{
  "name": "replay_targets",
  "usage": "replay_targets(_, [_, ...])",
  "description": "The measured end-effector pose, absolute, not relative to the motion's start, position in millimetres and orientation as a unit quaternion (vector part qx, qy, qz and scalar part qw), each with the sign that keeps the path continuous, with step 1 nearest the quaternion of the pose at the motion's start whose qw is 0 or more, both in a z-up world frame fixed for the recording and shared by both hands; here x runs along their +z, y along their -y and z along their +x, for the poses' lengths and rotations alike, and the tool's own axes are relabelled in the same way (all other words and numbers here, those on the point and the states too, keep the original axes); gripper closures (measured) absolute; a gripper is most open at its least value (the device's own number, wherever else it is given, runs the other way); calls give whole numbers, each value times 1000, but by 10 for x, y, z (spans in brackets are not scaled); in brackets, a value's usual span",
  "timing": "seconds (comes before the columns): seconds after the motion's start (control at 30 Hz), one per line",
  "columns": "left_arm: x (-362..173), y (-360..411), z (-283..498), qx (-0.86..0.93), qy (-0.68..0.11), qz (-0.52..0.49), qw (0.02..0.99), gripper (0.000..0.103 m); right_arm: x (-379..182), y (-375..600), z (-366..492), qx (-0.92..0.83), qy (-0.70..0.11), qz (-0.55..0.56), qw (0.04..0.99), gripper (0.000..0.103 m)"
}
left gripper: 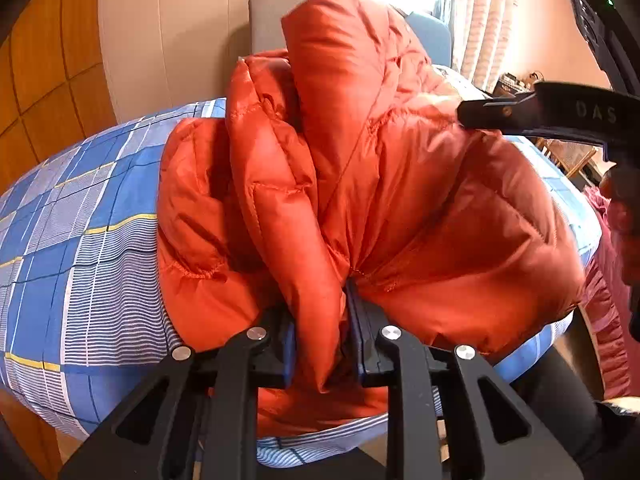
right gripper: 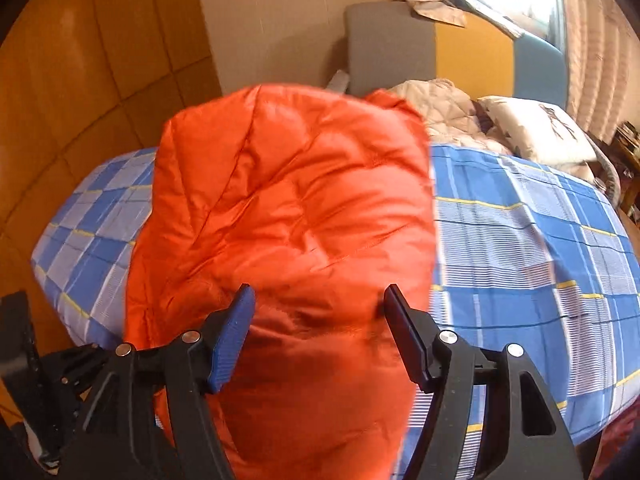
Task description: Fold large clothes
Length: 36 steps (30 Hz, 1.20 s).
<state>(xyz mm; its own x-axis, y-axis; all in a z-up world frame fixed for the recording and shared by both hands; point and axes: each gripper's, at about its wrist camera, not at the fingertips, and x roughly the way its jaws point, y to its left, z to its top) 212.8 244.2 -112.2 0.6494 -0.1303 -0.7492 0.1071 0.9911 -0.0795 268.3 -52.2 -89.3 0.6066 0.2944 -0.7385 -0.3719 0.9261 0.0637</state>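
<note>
An orange puffer jacket lies bunched on a bed with a blue checked sheet. My left gripper is shut on a thick fold of the jacket at its near edge, and the fabric stands up in front of it. The right gripper shows in the left wrist view at the right, over the jacket's upper right part. In the right wrist view my right gripper is open, its blue pads spread wide just above the jacket, holding nothing.
The bed has a grey, yellow and blue headboard at the far end. A white quilt and pillow lie near it. Wood wall panels stand at left, curtains and shelves at right.
</note>
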Motion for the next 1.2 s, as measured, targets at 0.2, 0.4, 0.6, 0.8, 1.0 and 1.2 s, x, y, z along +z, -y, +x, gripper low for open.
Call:
replay_targets(0.2, [-1289,-2505,2149,-61,-425,-21,903,83,-1239,45,2592,177,-386,-154,892,22])
replay_targets(0.4, [-1295,-2543,2142,-51,-416,-41,907,82,-1145,77,2544,186,-378,-157,893,22])
replay_targets(0.6, [-1255,-2562,2097,-41,-409,-61,910,78,-925,375,2432,190,-364,-126,903,9])
replay_targets(0.8, [-1274,-2646,2125,-50,-404,-75,910,77,-903,876,2650,215,-395,-42,892,3])
replay_targets(1.0, [-1376,-2824,2186,-77,-396,-115,908,78,-1477,1453,3309,290,-498,156,802,3])
replay_targets(1.2, [-1437,-2929,2233,-114,-381,-150,905,84,-1824,1348,3605,368,-533,233,726,3])
